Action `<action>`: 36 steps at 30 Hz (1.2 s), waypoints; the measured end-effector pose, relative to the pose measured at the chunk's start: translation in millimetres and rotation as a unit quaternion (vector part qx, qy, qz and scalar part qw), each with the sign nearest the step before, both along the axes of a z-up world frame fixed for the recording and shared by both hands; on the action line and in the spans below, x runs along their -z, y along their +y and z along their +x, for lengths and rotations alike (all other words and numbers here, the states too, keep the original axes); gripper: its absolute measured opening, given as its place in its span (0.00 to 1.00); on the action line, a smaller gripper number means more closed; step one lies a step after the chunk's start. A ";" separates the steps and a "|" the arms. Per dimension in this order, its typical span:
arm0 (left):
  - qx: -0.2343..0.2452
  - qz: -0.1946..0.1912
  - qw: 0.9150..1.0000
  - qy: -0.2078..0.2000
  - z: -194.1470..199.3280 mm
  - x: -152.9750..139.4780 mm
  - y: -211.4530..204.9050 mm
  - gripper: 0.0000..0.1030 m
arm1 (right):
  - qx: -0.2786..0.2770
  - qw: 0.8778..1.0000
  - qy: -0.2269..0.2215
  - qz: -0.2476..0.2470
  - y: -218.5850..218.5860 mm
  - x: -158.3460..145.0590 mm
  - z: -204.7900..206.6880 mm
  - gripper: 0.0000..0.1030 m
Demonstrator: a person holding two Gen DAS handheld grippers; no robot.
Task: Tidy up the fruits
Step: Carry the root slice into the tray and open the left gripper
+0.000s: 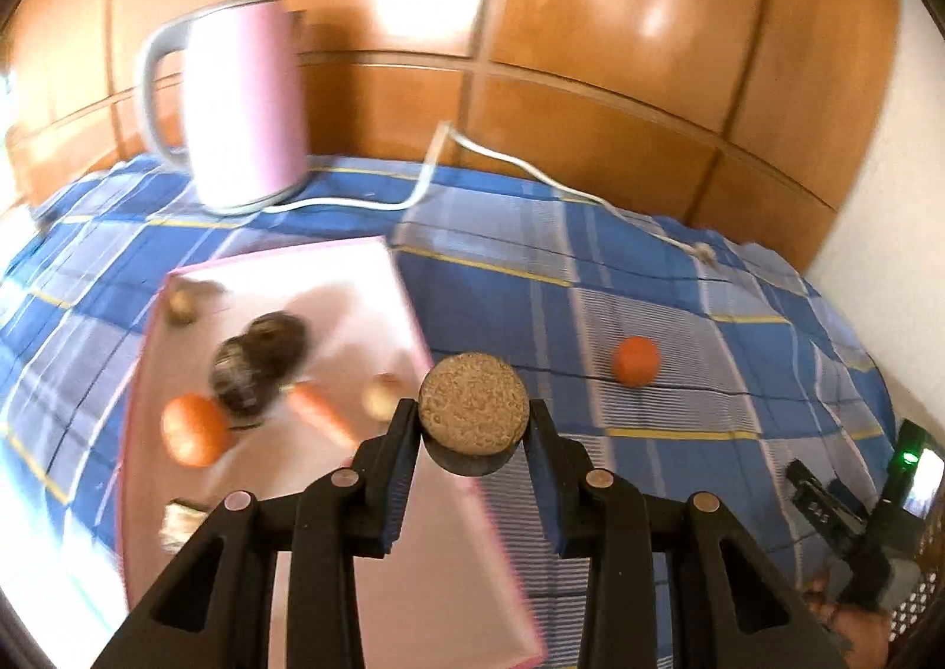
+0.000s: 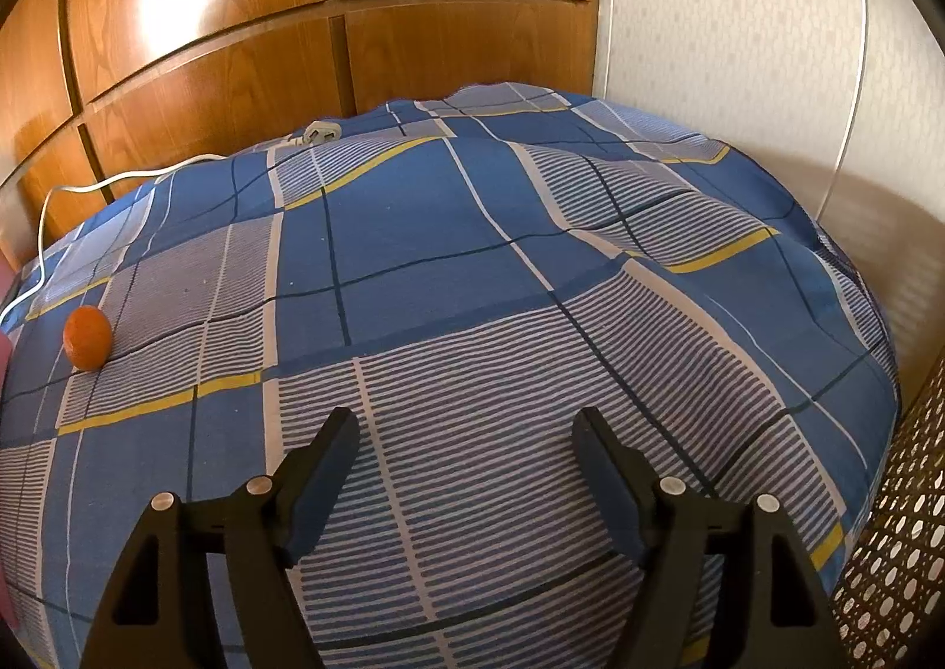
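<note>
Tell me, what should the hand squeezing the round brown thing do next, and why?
Probably carry it a little further over the pink tray and lower it there. The left gripper is shut on the round, brown, rough-topped fruit, held above the tray's edge, where an orange and other produce already lie. The open right gripper holds nothing.

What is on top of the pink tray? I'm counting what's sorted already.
On the pink tray: an orange, a carrot, two dark round fruits, some blurred pale items. The left gripper hides its near part.
</note>
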State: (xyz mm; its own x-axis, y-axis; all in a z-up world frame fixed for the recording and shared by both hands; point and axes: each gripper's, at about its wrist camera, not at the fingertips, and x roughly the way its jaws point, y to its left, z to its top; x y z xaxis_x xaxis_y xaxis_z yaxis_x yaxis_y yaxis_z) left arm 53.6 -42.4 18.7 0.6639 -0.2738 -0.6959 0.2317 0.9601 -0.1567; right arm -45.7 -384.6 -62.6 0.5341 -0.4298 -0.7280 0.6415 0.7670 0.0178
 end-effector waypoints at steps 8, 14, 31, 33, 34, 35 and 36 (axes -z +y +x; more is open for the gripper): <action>-0.066 -0.024 0.997 0.021 3.7 10.6 61.9 0.35 | 0.002 1.000 0.005 -0.004 1.5 0.2 2.0 0.76; -0.099 -0.046 0.993 0.038 6.4 22.0 100.5 0.35 | 0.003 1.000 0.007 -0.004 2.1 0.2 3.1 0.76; -0.124 -0.031 0.992 0.009 -4.6 25.4 110.7 0.57 | 0.004 1.000 0.008 -0.002 1.4 0.4 3.7 0.76; -0.141 -0.024 0.990 0.004 -8.1 23.1 113.2 0.66 | 0.003 1.000 0.010 -0.003 1.7 0.4 3.9 0.76; -0.150 -0.019 0.988 0.002 -9.4 22.3 114.6 0.67 | 0.003 1.000 0.011 -0.005 1.7 0.6 4.1 0.76; -0.159 -0.014 0.987 -0.002 -11.3 21.5 116.2 0.71 | 0.003 1.000 0.013 -0.005 1.6 0.8 4.3 0.76; -0.167 -0.007 0.986 -0.005 -13.7 20.5 117.7 0.77 | 0.003 1.000 0.014 -0.004 1.6 0.7 4.5 0.76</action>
